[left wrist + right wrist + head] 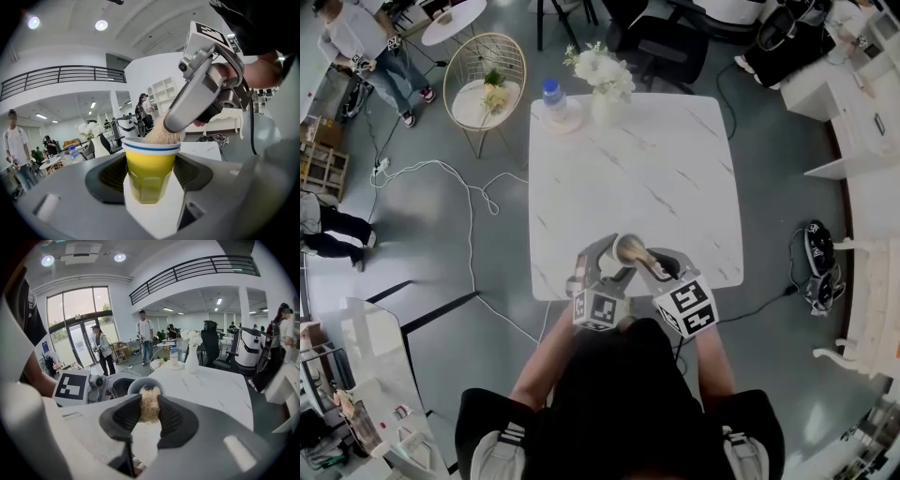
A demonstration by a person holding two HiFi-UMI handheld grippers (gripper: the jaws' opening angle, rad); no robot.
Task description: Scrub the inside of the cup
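My left gripper (151, 187) clamps the cup (151, 159) above the table's (675, 187) near edge. My right gripper (149, 420) pinches the scourer (150, 404) in its mouth. If I push too hard, the cup could tilt or slip out of the jaws.

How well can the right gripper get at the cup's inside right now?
Probably yes: the left gripper holds the cup with its mouth uncovered, and the right gripper's scrubber sits in it.
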